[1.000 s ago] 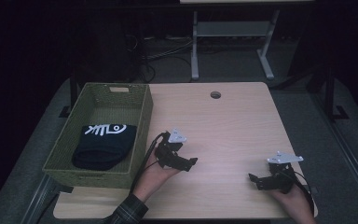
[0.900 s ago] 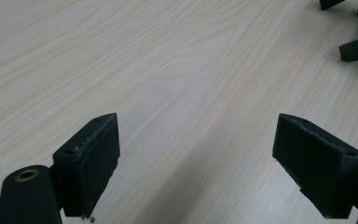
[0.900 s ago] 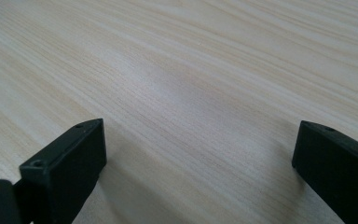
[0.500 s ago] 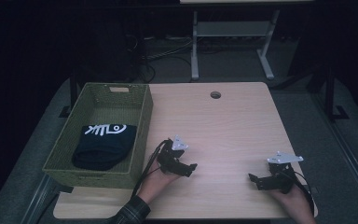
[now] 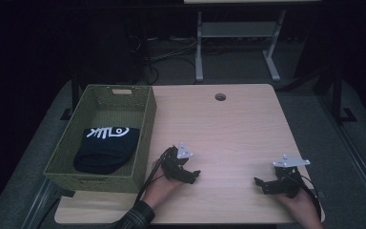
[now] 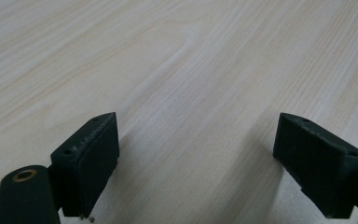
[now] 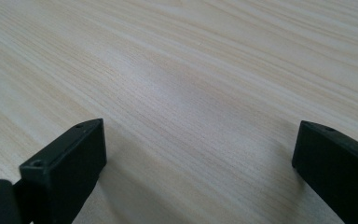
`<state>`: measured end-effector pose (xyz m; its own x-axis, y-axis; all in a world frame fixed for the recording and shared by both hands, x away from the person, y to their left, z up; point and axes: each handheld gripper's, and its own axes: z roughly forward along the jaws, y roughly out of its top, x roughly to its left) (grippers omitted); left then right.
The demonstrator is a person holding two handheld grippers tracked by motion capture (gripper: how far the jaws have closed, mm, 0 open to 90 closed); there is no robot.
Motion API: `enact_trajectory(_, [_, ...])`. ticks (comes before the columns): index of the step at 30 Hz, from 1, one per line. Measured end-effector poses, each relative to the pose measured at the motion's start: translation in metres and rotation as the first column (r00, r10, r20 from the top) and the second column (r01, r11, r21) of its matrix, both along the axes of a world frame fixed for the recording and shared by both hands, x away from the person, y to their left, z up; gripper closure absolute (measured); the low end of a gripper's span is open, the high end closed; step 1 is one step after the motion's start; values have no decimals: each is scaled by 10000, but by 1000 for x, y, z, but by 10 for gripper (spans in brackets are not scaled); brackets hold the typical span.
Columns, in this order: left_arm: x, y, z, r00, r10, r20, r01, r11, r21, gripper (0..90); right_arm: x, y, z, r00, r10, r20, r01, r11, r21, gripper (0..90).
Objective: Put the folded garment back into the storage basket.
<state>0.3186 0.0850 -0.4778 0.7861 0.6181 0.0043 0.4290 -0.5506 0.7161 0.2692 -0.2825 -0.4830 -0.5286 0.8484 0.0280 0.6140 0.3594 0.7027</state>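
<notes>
The pale wood-grain table top (image 5: 238, 129) lies mostly bare, with a small round cable hole (image 5: 220, 97) near its far edge and open surface from there down to the two tools. The left black two-jaw gripper (image 5: 194, 175) sits low over the near-left part of the table, held by the person's left hand (image 5: 162, 187), whose plaid sleeve (image 5: 133, 217) comes in over the near edge; its jaws point toward the middle of the table. In the left gripper view its two black pads (image 6: 91, 156) stand wide apart with nothing but bare wood between them, so it grips nothing. The right black two-jaw gripper (image 5: 259, 183) rests close to the near-right corner, held by the right hand (image 5: 298, 205) just inside the near edge and not far from the right edge; its jaws point left toward the other tool. In the right gripper view its pads (image 7: 72, 158) are likewise spread wide over empty wood, holding nothing. Between the two grippers runs a clear stretch of table. Along the left edge of the table stands an olive-green woven rectangular basket (image 5: 145, 138), its right wall just beside the left hand and the gripper's trailing cable. Inside the basket, toward its near end, lies a folded black cloth with a white printed mark (image 5: 106, 148), well apart from both grippers' jaws. Beyond the table edges the floor is dark.
</notes>
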Motion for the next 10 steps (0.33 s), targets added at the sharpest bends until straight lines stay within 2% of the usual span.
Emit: enact_trajectory(10, [0, 0, 0, 10000, -16, -9, 16, 10000, 8, 138, 0, 0, 0, 10000, -1, 0, 1, 10000, -2, 25])
